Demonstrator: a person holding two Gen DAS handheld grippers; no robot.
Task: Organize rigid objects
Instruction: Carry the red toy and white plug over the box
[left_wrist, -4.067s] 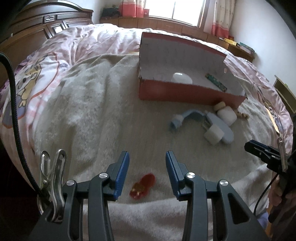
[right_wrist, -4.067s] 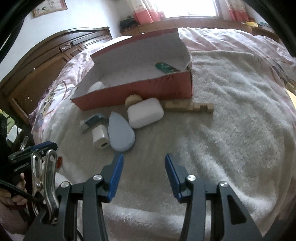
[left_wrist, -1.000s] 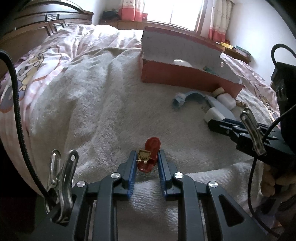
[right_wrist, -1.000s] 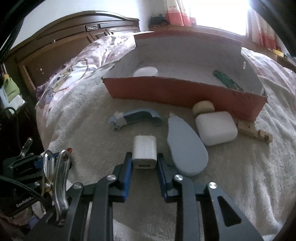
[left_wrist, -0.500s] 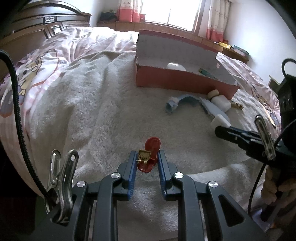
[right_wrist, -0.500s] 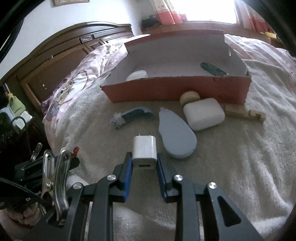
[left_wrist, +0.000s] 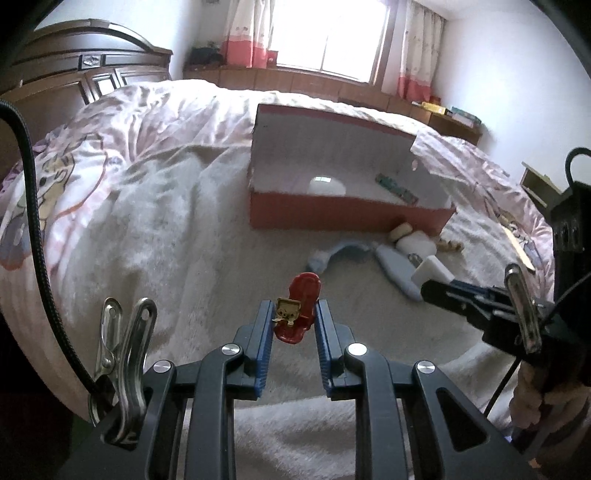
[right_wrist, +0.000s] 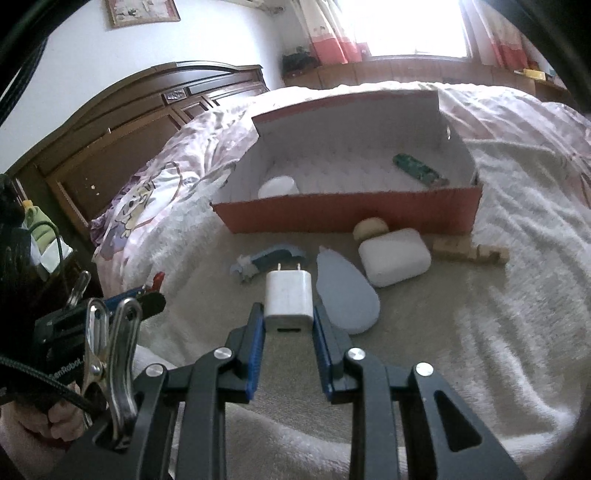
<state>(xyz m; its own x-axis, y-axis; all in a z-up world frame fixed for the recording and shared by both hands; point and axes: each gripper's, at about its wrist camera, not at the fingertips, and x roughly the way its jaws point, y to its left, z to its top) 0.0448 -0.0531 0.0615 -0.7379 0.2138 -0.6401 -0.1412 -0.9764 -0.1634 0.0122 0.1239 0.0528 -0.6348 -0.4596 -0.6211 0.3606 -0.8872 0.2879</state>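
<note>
At the centre of both views, a red-walled cardboard box (right_wrist: 343, 216) sits on the white blanket (right_wrist: 480, 314). Below it, at lower centre of the right view, the right gripper (right_wrist: 289, 321) pinches a white charger (right_wrist: 289, 295). At lower centre of the left view, the left gripper (left_wrist: 293, 321) clamps a small red toy (left_wrist: 301, 310).

The left hand-held gripper (left_wrist: 291, 321) is built from matte black arms joined by round silver screws, and its two fingers are lined with ribbed blue pads (left_wrist: 263, 339). A shiny steel spring clip (left_wrist: 122, 369) is fixed at its left side, beside a braided black cable (left_wrist: 35, 221). The right hand-held gripper (right_wrist: 289, 325) is made alike, with blue pads, silver screws and a steel clip (right_wrist: 110, 365); white lettering is printed on the left one's black body, as seen from the right wrist.
</note>
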